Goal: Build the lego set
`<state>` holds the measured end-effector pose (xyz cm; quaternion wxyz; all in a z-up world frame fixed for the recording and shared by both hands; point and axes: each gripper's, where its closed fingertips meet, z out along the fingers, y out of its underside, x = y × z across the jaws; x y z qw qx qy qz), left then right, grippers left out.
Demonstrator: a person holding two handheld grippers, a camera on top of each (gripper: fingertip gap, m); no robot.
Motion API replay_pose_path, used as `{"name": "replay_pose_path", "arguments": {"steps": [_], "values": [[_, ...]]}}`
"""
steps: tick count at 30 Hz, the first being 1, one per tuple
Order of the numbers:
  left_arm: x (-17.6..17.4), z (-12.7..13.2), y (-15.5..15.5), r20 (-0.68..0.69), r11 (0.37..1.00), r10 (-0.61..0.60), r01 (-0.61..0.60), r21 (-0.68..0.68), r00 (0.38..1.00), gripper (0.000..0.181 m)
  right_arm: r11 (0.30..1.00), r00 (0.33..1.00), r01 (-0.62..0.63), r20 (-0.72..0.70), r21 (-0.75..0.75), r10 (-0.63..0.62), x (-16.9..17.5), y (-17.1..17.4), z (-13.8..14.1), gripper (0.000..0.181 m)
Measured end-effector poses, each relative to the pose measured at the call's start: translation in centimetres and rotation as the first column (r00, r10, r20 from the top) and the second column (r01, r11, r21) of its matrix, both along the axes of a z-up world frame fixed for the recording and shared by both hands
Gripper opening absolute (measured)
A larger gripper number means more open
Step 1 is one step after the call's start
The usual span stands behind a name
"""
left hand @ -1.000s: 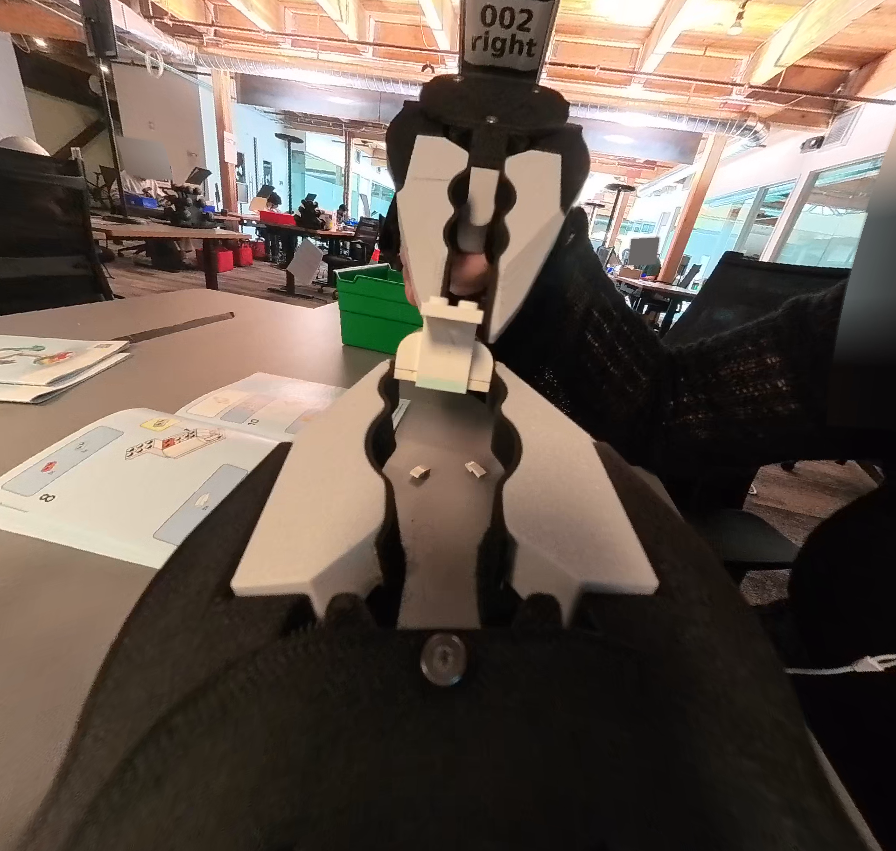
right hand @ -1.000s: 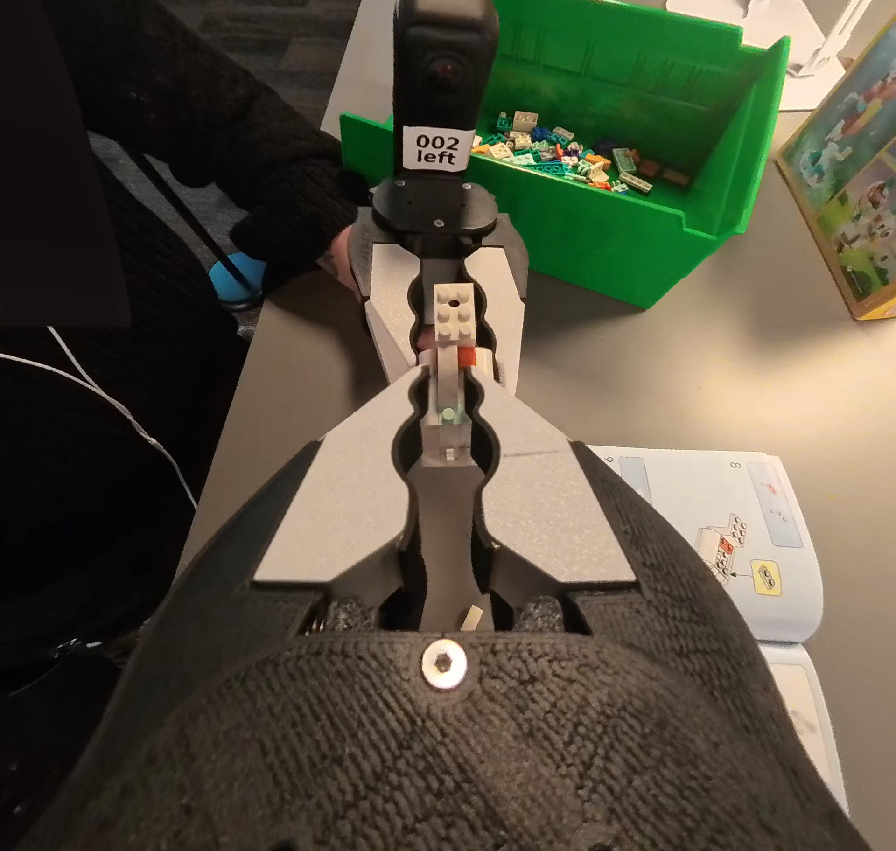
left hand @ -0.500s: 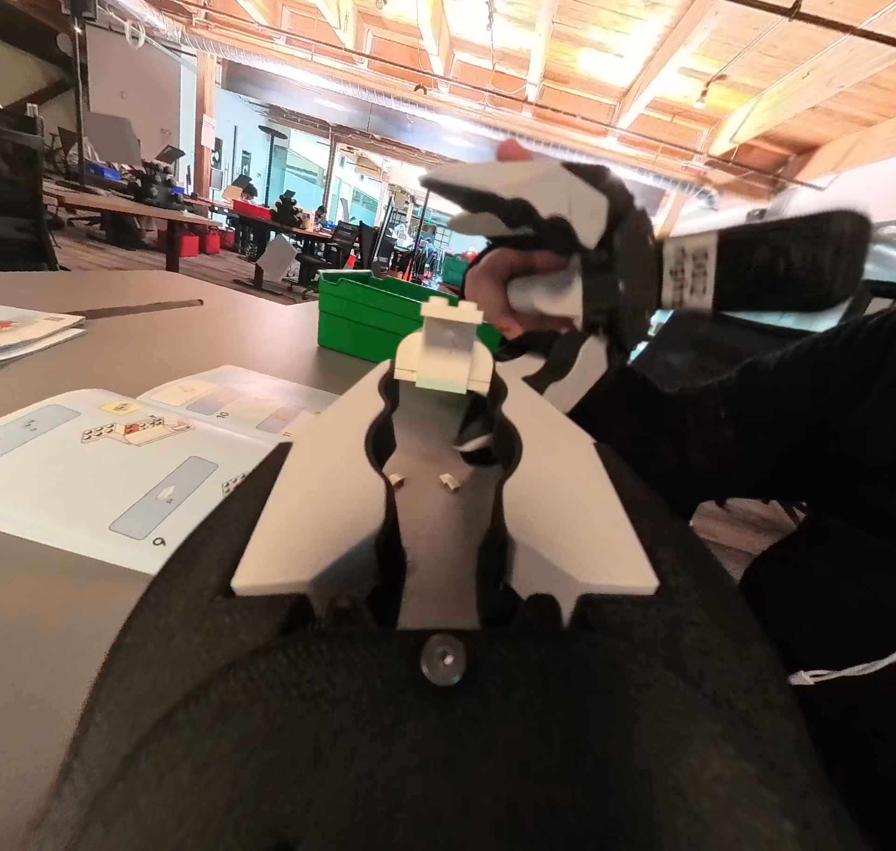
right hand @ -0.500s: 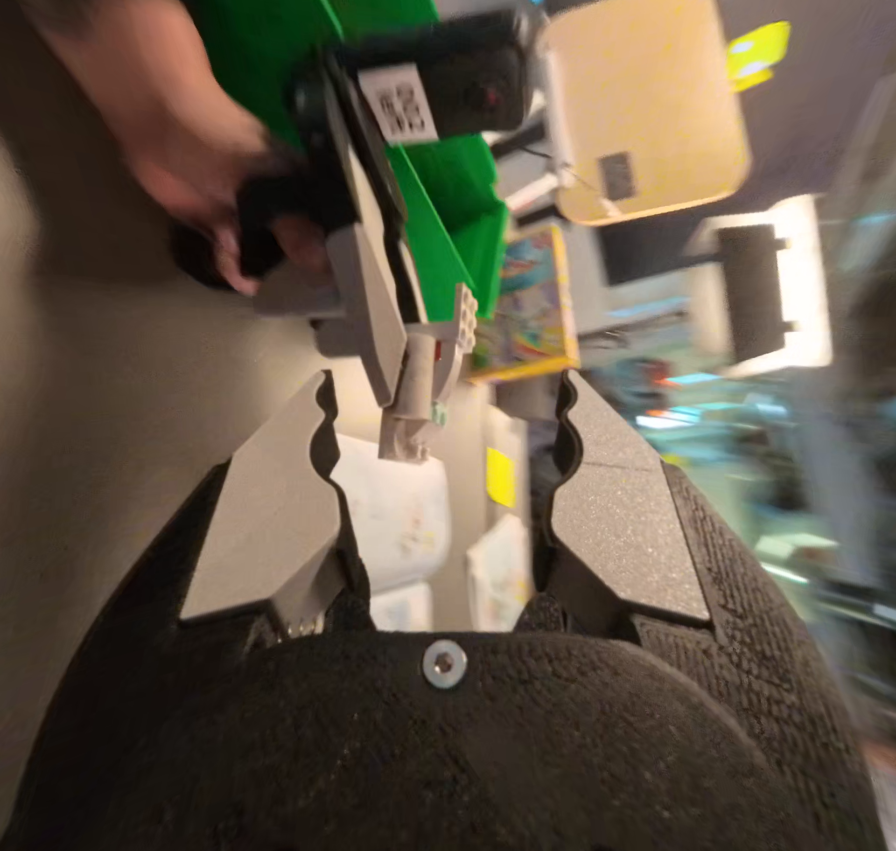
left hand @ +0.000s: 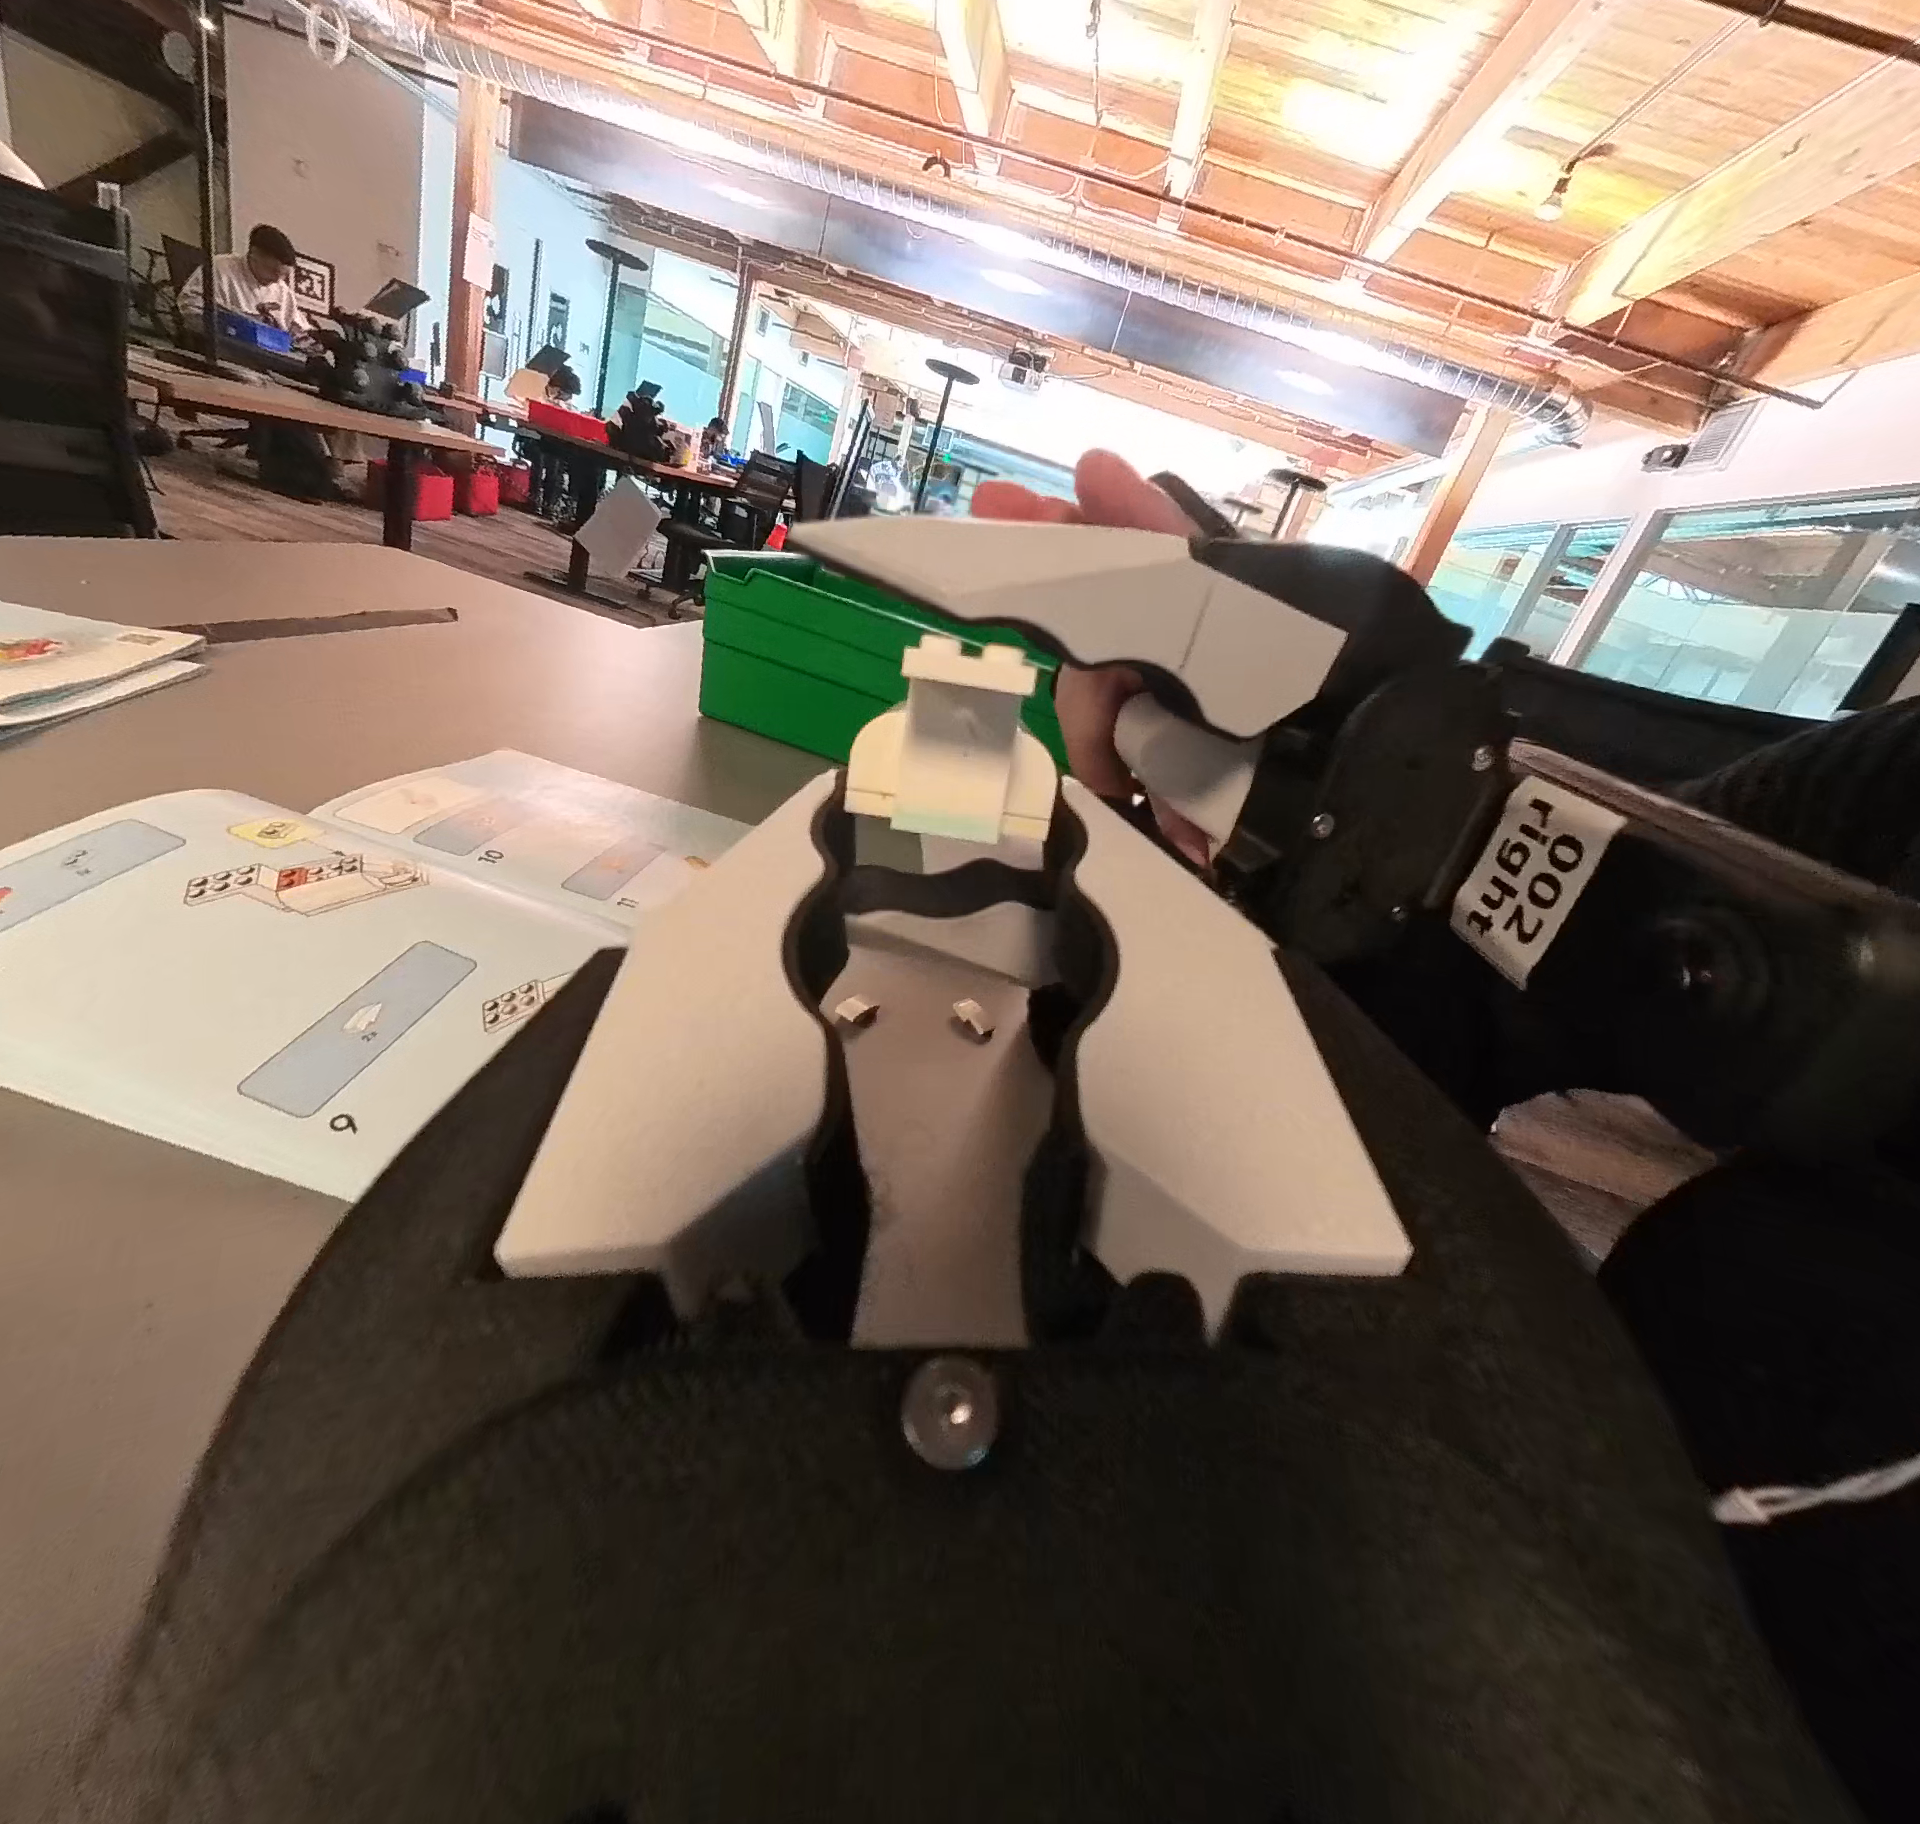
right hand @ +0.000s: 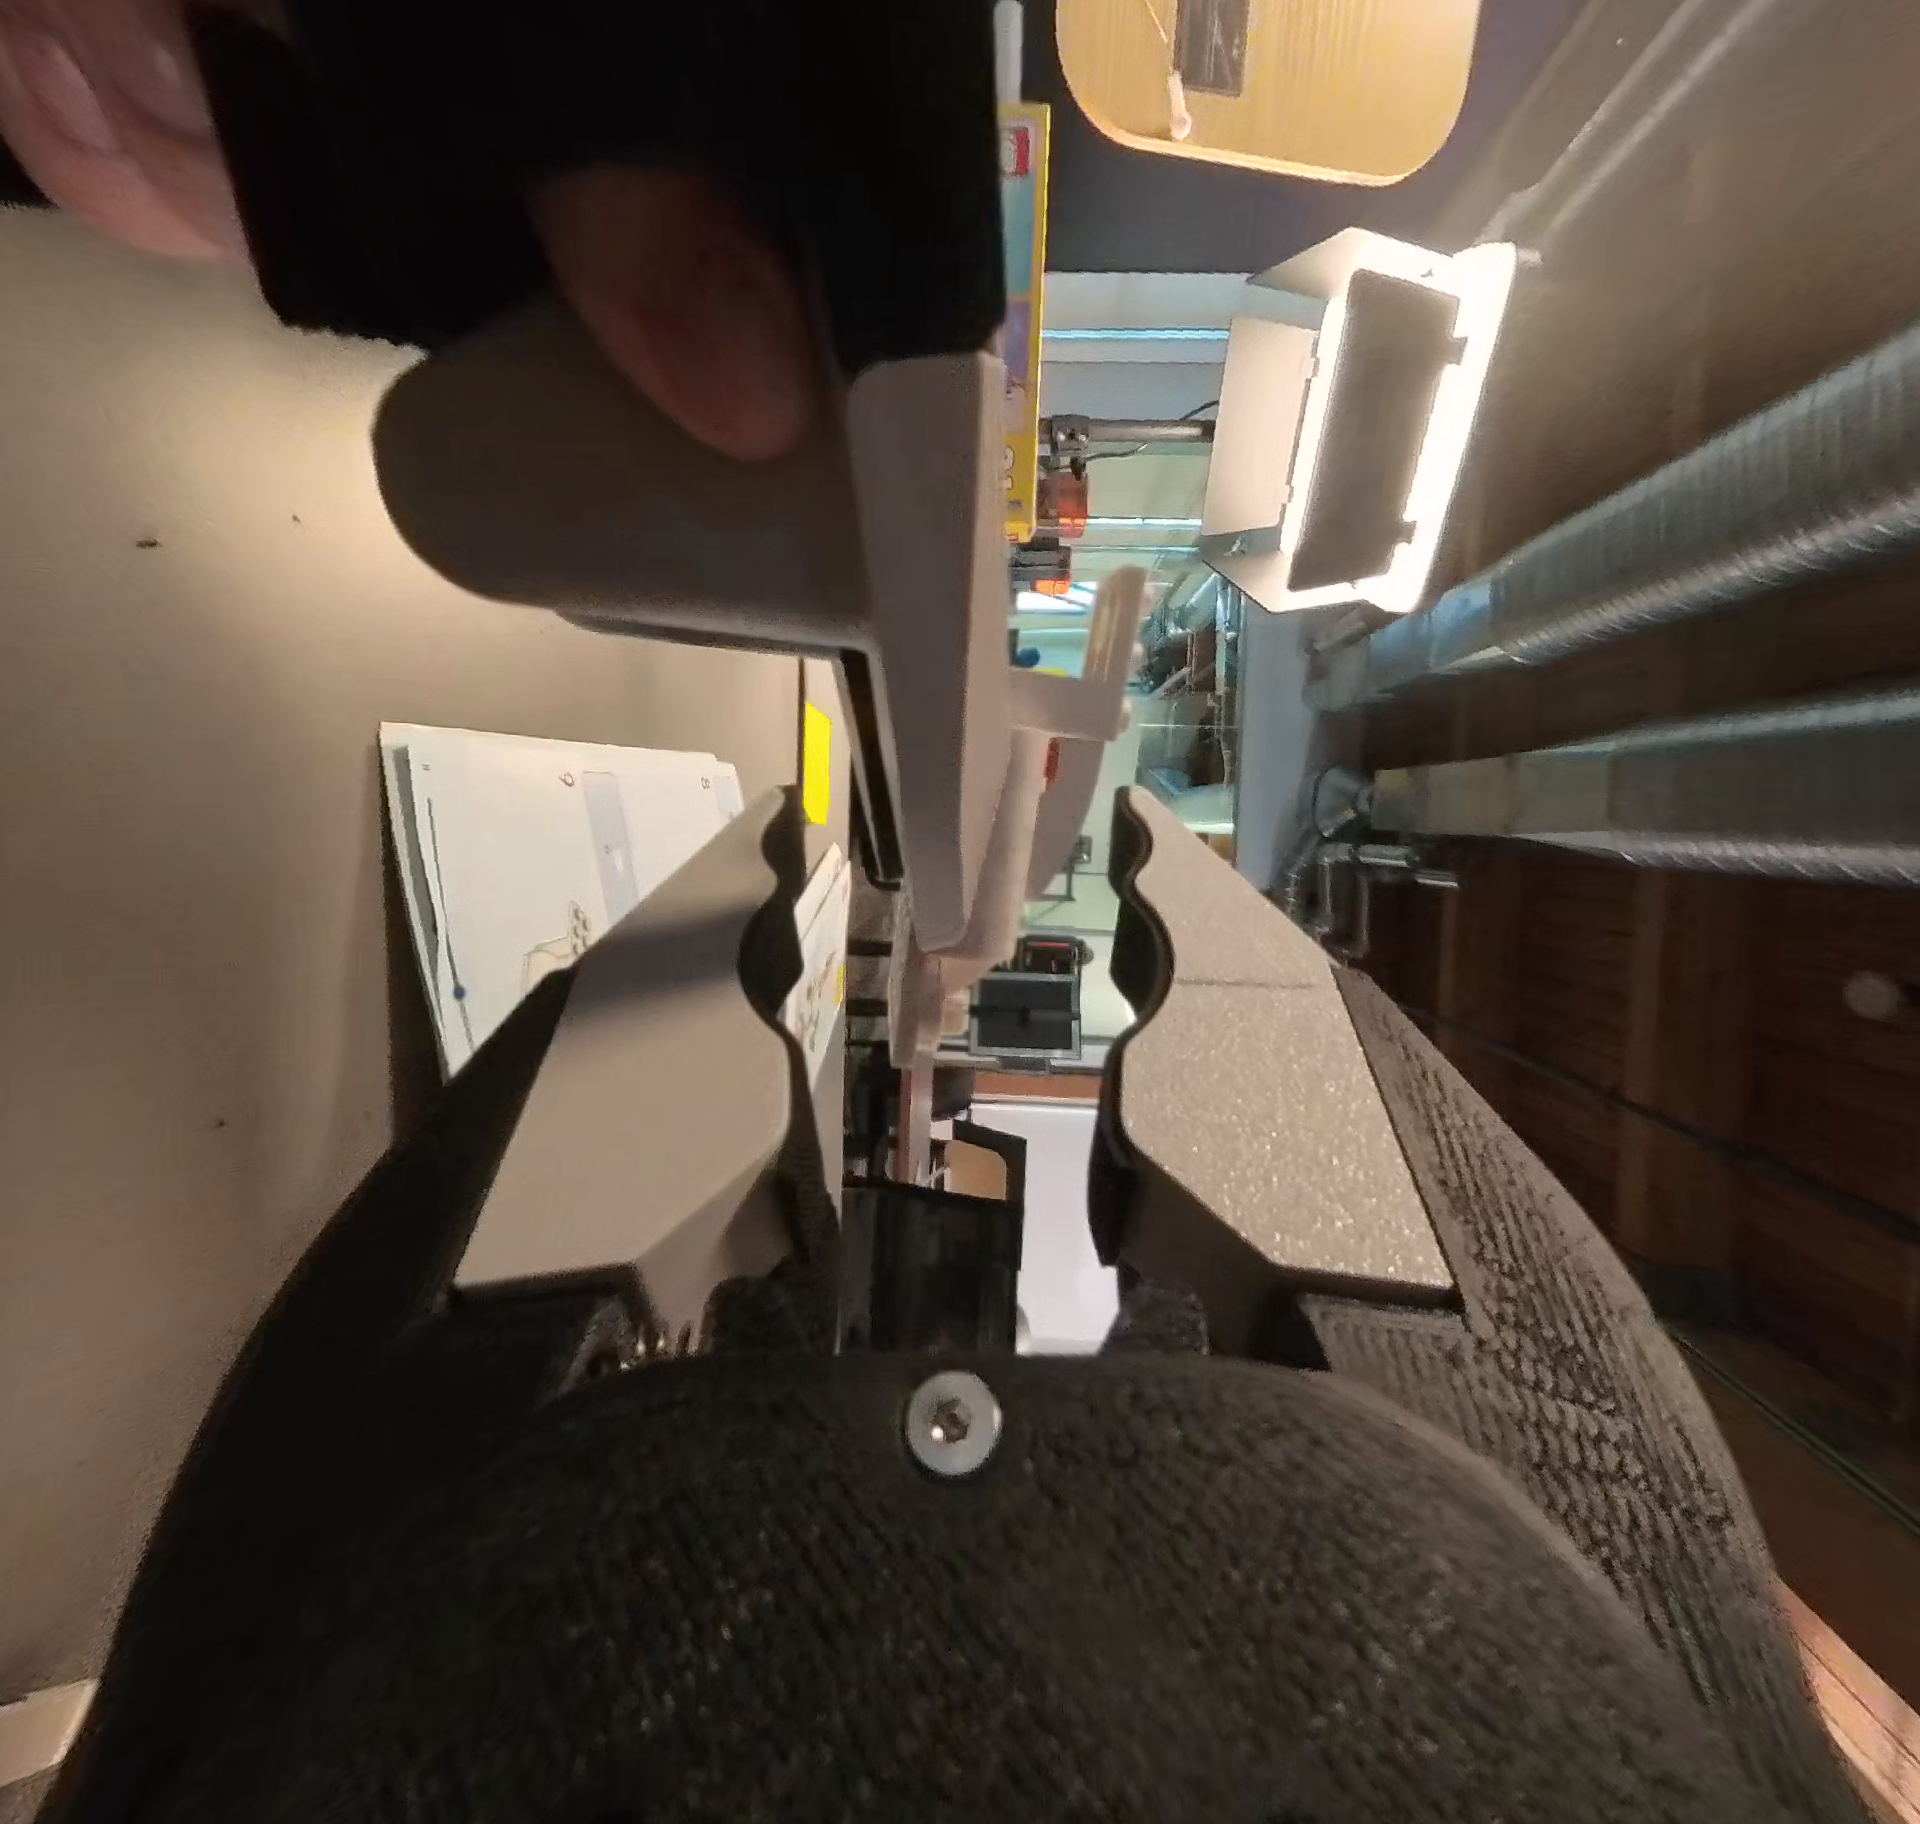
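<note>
My left gripper [left hand: 945, 810] is shut on a small white lego assembly [left hand: 961, 735] and holds it above the grey table [left hand: 416, 694]. A white studded plate tops the assembly. My right gripper [right hand: 951, 839] is open and rolled onto its side. In the right wrist view the assembly [right hand: 1101, 652] and a left gripper finger [right hand: 935, 579] sit between its spread jaws, without contact that I can see. In the left wrist view the right gripper [left hand: 1023, 647] comes in from the right, with its upper finger [left hand: 1018, 579] just above the assembly's top.
An open instruction booklet [left hand: 260, 922] lies on the table at the left; it also shows in the right wrist view [right hand: 520, 860]. A green bin [left hand: 790, 652] stands behind the assembly. The lego box [right hand: 1023, 320] stands farther off. More papers [left hand: 83, 657] lie at far left. Left and right tips are no more than a few centimetres apart.
My right gripper has let go of the assembly, opened, rolled onto its side and come back around it from the side. My left gripper still holds the assembly.
</note>
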<state>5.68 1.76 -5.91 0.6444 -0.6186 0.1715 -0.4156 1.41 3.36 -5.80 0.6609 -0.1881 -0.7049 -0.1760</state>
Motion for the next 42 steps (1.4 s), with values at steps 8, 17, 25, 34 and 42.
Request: {"name": "replay_pose_path", "arguments": {"steps": [8,17,25,34,42], "values": [[0.3,-0.3,0.0,-0.032,1.0,0.003,-0.003,-0.003,0.999,0.035,0.999,1.0,0.024,-0.005,-0.025,-0.024,-0.4,-0.2,-0.5,0.049],[0.3,-0.5,0.0,-0.056,1.0,0.012,-0.013,-0.017,0.998,0.035,0.999,0.998,0.029,-0.053,-0.023,-0.03,-0.2,-0.2,-0.3,0.036],[0.4,-0.8,0.0,-0.071,1.0,-0.003,0.001,-0.022,0.997,0.035,0.998,0.998,0.006,-0.055,-0.06,-0.01,-0.1,-0.1,-0.6,0.032],[0.3,-1.1,0.4,0.028,0.994,-0.035,0.037,-0.102,0.999,0.035,0.998,0.999,0.01,-0.035,-0.061,-0.012,-0.2,0.3,-1.2,0.039],[0.4,-1.2,0.3,0.047,0.993,-0.035,0.04,-0.11,0.998,0.035,0.996,0.998,0.038,-0.04,-0.075,-0.041,-0.4,0.5,-1.4,0.04]]}}
